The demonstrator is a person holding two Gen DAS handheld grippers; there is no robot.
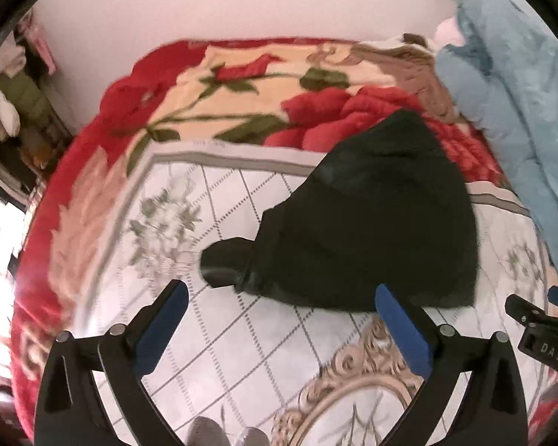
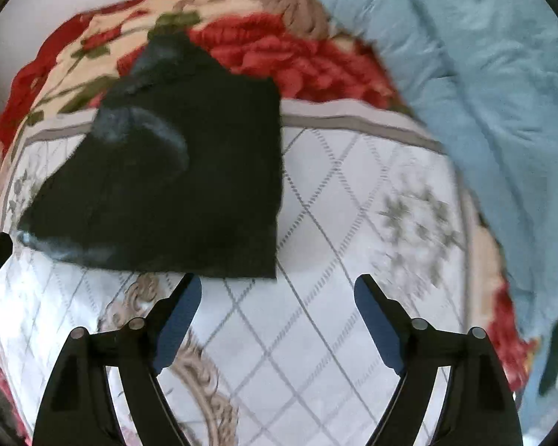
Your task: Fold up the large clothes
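While both tongs, left gripper and right gripper, spread empty: black garment, frame centre, judged soft, light; pinch near hem corners.

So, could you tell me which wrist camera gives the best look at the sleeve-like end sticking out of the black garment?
The left wrist view: the black garment shows its protruding end whole against the white quilt. The right wrist view puts that part at the frame's left edge, small and blurred.
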